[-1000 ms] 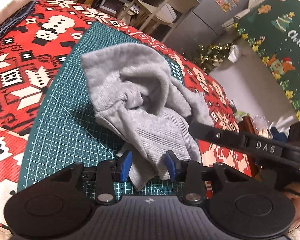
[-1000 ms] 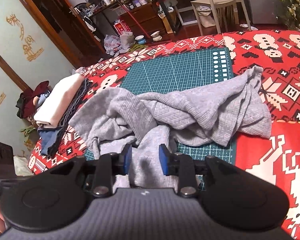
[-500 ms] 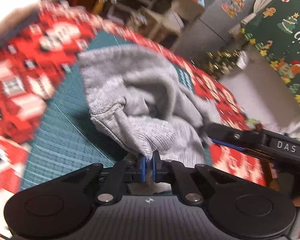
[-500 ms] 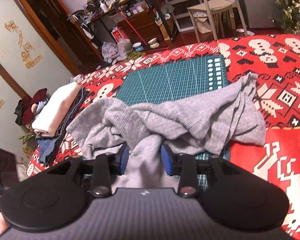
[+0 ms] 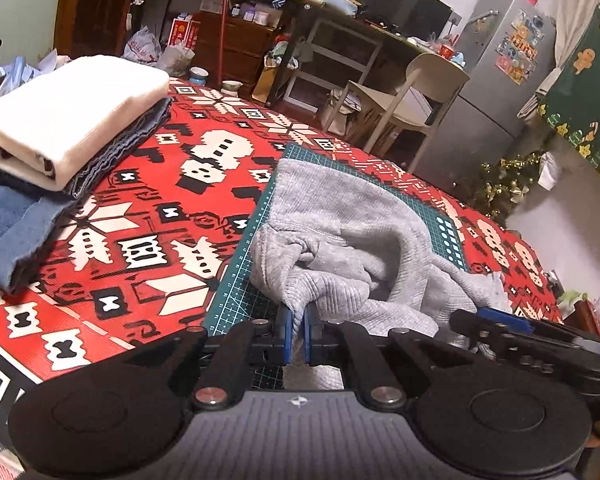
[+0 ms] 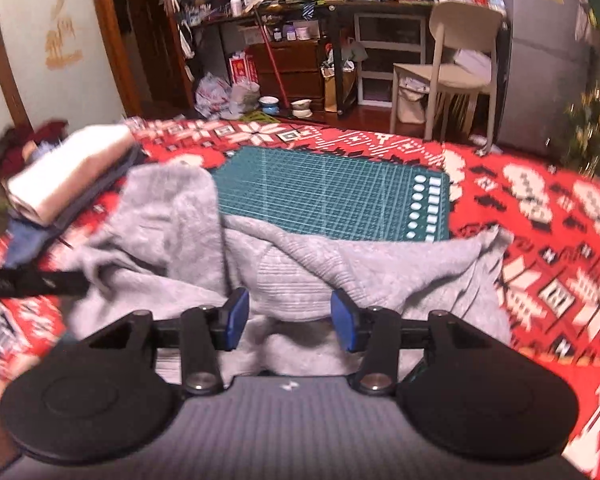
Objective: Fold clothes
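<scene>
A crumpled grey ribbed garment lies on the green cutting mat over the red patterned cloth. My left gripper is shut on a fold at the garment's near edge, its blue pads pinching the cloth. In the right wrist view the same grey garment sprawls across the mat's near edge. My right gripper has its jaws opening, with grey cloth bulging between the blue pads but not pinched. The right gripper's finger shows at the lower right of the left wrist view.
A stack of folded clothes, cream on top of dark and blue pieces, sits at the table's left. Beyond the table stand a beige chair, a cluttered desk, a grey fridge and a small Christmas tree.
My left gripper closed on the garment's near fold and lifted it a little, tilting its view upward. My right gripper's jaws widened, letting go of the cloth, and it rolled and shifted sideways.
</scene>
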